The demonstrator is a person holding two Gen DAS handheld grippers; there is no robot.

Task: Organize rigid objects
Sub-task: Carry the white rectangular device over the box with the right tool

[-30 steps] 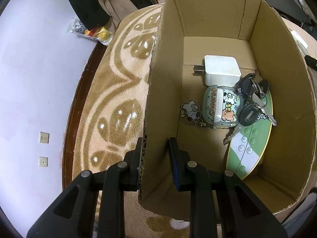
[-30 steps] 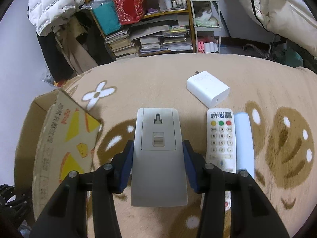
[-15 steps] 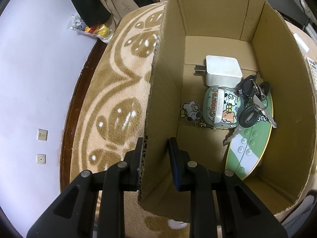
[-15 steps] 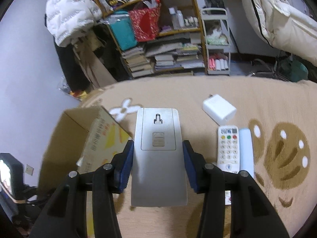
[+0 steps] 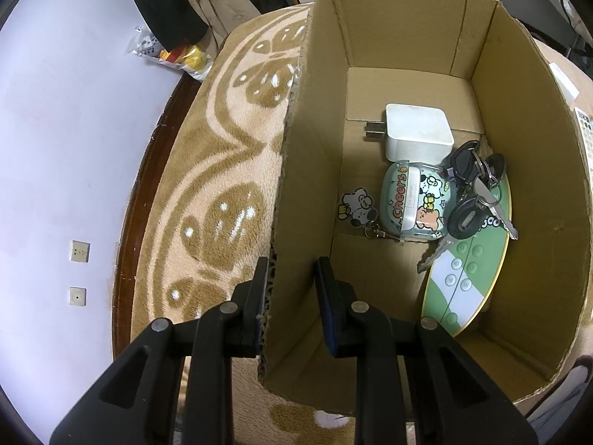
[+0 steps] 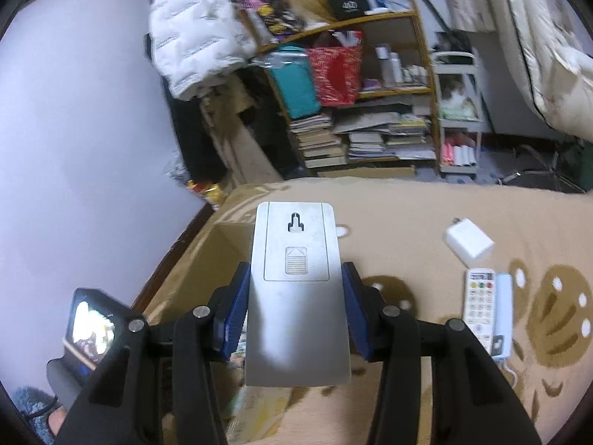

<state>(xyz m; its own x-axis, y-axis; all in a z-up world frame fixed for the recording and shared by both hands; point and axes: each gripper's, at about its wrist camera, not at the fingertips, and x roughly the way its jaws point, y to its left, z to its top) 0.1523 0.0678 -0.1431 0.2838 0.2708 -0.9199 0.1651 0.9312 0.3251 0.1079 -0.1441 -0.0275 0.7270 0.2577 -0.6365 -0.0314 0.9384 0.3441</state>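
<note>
Straddling the near wall of the cardboard box [image 5: 426,55], your left hand-held gripper [image 5: 291,282] looks clenched on it to steady it; ahead lie a charger [image 5: 418,131] and keys [image 5: 474,193]. Your right hand-held gripper [image 6: 294,307] grasps the grey remote [image 6: 296,289], raised over the box for dropping in.

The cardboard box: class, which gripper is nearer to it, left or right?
Left. The left gripper straddles the cardboard box wall, one finger on each side. The right gripper holds the grey remote in the air above it.
</note>
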